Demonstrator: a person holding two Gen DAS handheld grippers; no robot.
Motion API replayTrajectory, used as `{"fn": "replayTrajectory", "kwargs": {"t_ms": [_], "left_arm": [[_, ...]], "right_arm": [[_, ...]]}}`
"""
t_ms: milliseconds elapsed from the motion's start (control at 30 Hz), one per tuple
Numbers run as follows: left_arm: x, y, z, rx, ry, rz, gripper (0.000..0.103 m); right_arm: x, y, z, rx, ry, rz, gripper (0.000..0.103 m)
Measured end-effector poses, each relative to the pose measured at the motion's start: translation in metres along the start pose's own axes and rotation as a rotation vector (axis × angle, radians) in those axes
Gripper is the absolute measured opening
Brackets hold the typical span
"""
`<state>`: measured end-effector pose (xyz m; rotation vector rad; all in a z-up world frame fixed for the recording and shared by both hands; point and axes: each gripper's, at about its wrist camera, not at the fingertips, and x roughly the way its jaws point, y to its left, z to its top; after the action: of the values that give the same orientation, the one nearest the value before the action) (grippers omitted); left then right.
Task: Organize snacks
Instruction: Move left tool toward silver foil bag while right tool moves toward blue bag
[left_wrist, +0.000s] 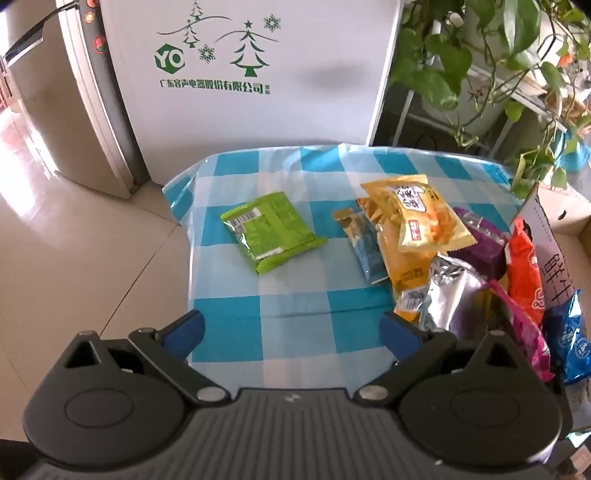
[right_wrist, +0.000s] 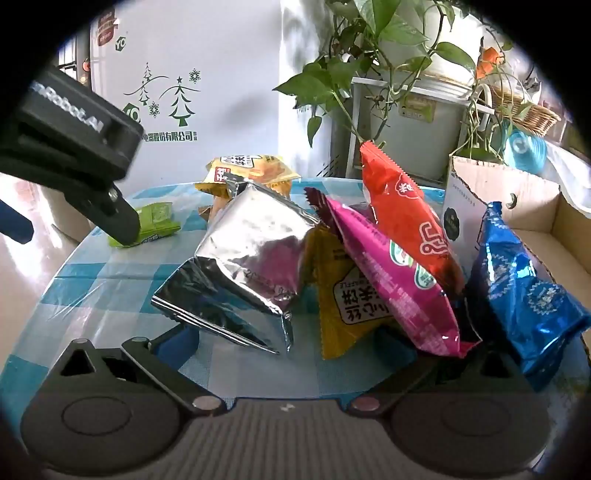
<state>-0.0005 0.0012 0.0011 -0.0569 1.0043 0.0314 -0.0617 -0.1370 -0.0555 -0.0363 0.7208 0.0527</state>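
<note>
A pile of snack packets lies on the right of the blue-checked tablecloth (left_wrist: 295, 295): a yellow packet (left_wrist: 417, 214), a silver packet (left_wrist: 450, 291), a purple one (left_wrist: 480, 240), a red one (left_wrist: 524, 269), a pink one (left_wrist: 524, 332) and a blue one (left_wrist: 569, 339). A green packet (left_wrist: 271, 232) lies alone to the left. My left gripper (left_wrist: 293, 326) hovers open over bare cloth. My right gripper (right_wrist: 291, 343) is open and low at the pile. The silver packet (right_wrist: 251, 258) and a yellow packet (right_wrist: 343, 295) lie just ahead of it. Its right finger is hidden under the pink packet (right_wrist: 391, 273).
An open cardboard box (right_wrist: 535, 206) stands at the table's right edge, the blue packet (right_wrist: 524, 295) leaning on it. A white appliance with green tree prints (left_wrist: 258, 74) stands behind the table, potted plants (left_wrist: 480, 55) at the back right. Tiled floor (left_wrist: 74, 258) lies left.
</note>
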Motion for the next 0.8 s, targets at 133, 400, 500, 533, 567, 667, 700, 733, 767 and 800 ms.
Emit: {"fn": "replayTrajectory", "kwargs": {"t_ms": [133,400,500,533,567,667,700,733,767,800], "left_arm": [[-0.002,-0.002,0.001,0.005,0.0,0.005,0.1],[-0.019,0.0,0.002,-0.011,-0.045,-0.062,0.1],[-0.023,-0.002,0.002,0.005,-0.043,-0.048,0.1],[-0.024,-0.003,0.001,0.013,-0.044,-0.043,0.1],[-0.025,-0.005,0.001,0.026,-0.043,-0.03,0.1],[-0.028,-0.006,-0.002,0.052,-0.059,-0.002,0.1],[-0.029,-0.006,-0.002,0.054,-0.059,0.0,0.1],[-0.029,-0.006,-0.003,0.054,-0.065,0.0,0.1],[-0.029,-0.007,-0.004,0.052,-0.069,-0.006,0.1],[-0.028,-0.006,-0.003,0.05,-0.056,-0.012,0.1]], "right_arm": [[0.0,0.0,0.001,0.001,0.001,0.002,0.103],[0.0,0.001,0.001,0.001,0.0,0.0,0.103],[0.0,0.001,0.001,0.001,0.0,0.0,0.103],[0.0,0.001,0.001,0.001,0.0,0.0,0.103],[0.0,0.001,0.001,0.001,0.0,0.0,0.103],[0.001,0.001,0.001,0.001,0.0,-0.001,0.103],[0.0,0.001,0.0,0.001,0.0,0.0,0.103],[0.0,0.001,0.0,0.001,0.0,0.0,0.103],[0.0,0.0,0.001,0.001,0.0,0.0,0.103],[0.001,0.0,0.001,-0.002,0.001,-0.002,0.103]]}}
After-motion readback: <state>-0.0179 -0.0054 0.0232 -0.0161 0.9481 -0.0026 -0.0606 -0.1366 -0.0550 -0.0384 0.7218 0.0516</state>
